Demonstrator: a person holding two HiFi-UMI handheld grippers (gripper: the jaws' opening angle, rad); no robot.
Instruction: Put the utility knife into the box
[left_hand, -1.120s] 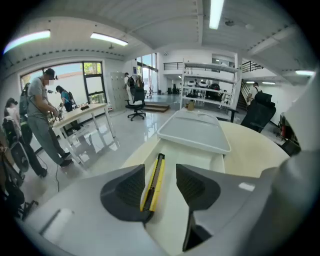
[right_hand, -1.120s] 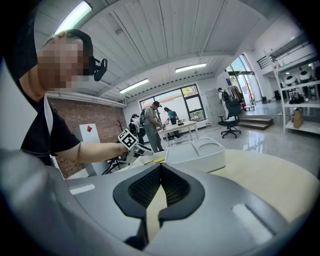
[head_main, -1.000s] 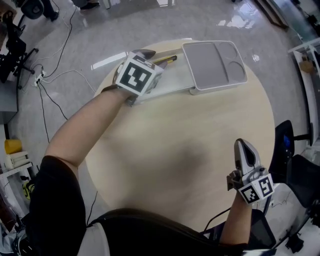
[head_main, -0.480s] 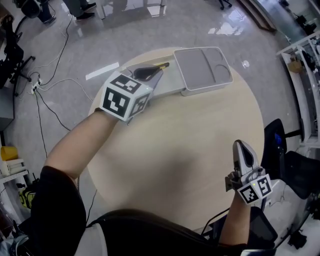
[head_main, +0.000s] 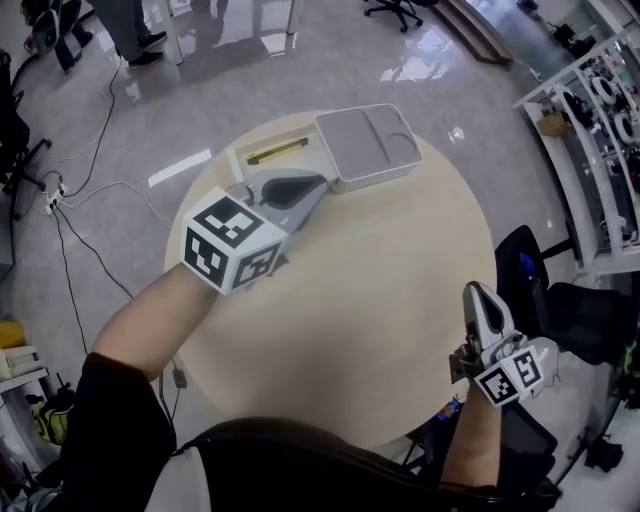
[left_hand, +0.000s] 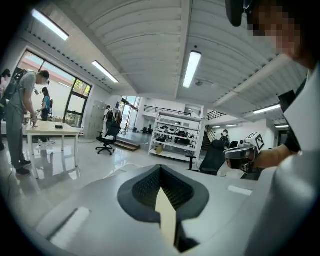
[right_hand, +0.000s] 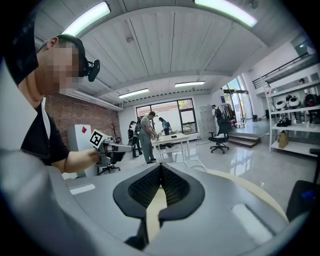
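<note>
- Box (head_main: 300, 163): sitting open at far edge of round table (head_main: 380, 290); grey lid (head_main: 365, 145) lying against box's right side.
- Utility knife (head_main: 277, 152): yellow, lying inside box along far wall.
- Left gripper (head_main: 300, 188): hovering over box's near edge, tips pointing toward lid; jaws having just been closing, now meeting pad to pad, gripping nothing.
- Right gripper (head_main: 480, 295): hanging well apart from box, at table's near right edge; jaws pressing together, holding nothing.

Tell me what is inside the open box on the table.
A yellow utility knife lies in the box. The left gripper covers the box's near edge, so that part is unseen.
</note>
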